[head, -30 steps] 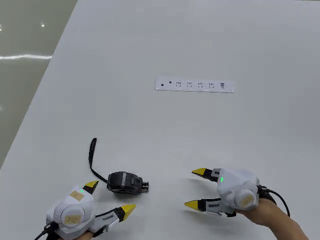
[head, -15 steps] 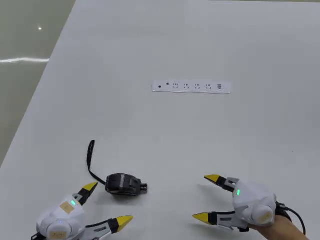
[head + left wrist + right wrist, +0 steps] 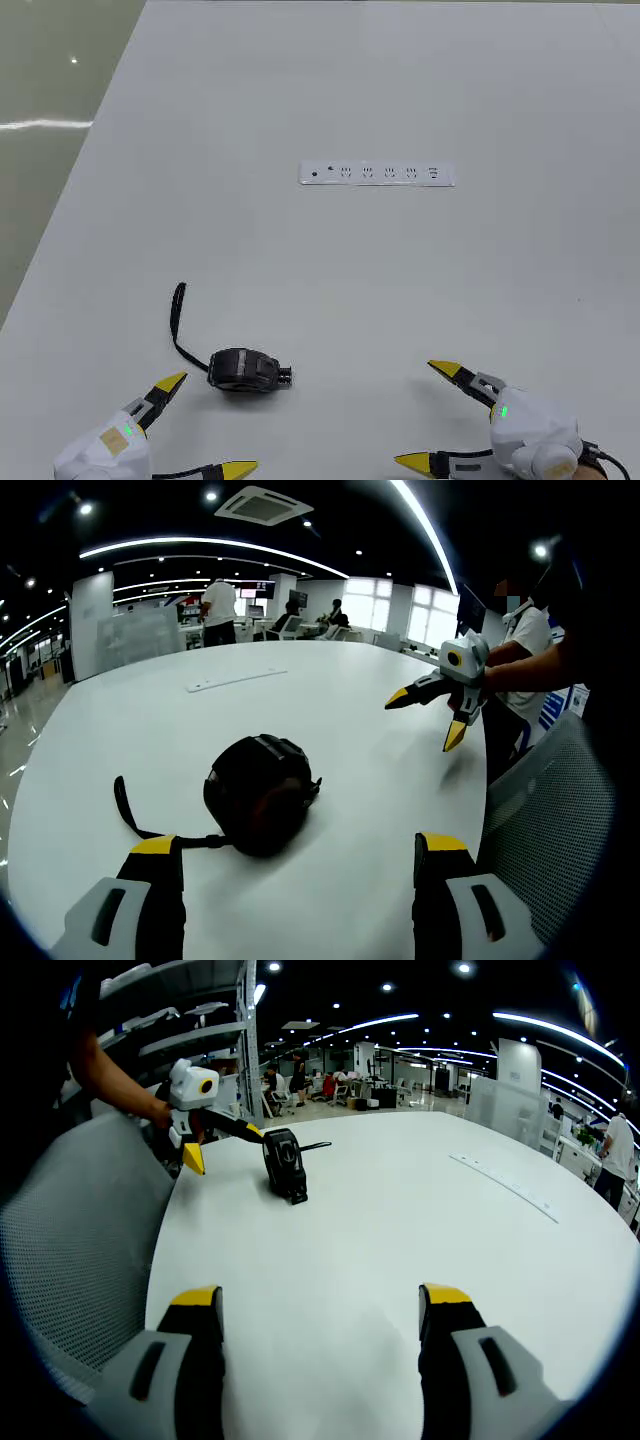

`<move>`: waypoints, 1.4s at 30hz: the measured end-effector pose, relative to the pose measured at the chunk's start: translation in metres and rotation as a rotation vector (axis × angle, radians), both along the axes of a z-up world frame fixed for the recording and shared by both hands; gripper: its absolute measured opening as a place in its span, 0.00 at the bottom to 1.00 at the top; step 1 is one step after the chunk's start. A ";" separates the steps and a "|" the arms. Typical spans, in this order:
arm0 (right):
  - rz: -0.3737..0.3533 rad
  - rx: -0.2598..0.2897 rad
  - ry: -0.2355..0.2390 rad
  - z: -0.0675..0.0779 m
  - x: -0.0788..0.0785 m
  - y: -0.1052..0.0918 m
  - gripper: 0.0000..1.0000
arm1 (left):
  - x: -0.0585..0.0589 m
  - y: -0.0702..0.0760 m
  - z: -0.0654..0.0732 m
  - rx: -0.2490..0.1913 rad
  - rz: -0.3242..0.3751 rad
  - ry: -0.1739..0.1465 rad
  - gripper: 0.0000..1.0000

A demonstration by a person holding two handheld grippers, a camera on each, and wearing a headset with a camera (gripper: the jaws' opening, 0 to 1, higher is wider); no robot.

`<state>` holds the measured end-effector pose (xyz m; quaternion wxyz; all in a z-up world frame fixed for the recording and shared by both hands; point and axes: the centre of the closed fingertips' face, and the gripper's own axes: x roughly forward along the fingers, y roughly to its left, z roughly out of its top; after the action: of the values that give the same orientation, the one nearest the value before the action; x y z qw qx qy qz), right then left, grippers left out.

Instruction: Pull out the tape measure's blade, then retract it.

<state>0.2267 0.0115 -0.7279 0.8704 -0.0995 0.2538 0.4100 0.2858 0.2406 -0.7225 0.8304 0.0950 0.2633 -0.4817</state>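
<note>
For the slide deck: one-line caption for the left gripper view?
Open left gripper faces the black tape measure on the white table, right gripper open beyond.

The tape measure [image 3: 245,371] before you shows a dull black, rubbery-looking plastic case and matt strap [image 3: 178,320] on the smooth white table [image 3: 350,270]. Your left gripper [image 3: 203,426] and right gripper [image 3: 429,415] wear smooth, lightly glossy white plastic shells. The floor [image 3: 50,100] gleams.

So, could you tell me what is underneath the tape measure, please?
Just the white table; the tape measure lies directly on it, its strap trailing beside it. The spot beneath its case is covered.
</note>
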 end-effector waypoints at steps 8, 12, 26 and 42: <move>-0.041 0.033 0.005 -0.002 -0.009 -0.005 0.85 | -0.006 0.003 0.003 0.002 -0.036 -0.010 0.96; -0.053 0.033 0.014 -0.004 -0.012 -0.007 0.88 | -0.008 0.003 0.004 0.000 -0.050 -0.014 0.99; -0.066 0.030 0.032 -0.005 -0.017 -0.009 0.98 | -0.007 0.007 0.006 0.008 -0.063 -0.017 1.00; -0.066 0.020 0.035 -0.005 -0.020 -0.010 0.98 | -0.006 0.012 0.008 -0.001 -0.044 -0.015 1.00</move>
<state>0.2069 0.0012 -0.7331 0.8798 -0.0753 0.2680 0.3853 0.2801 0.2526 -0.7149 0.8216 0.1038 0.2548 -0.4993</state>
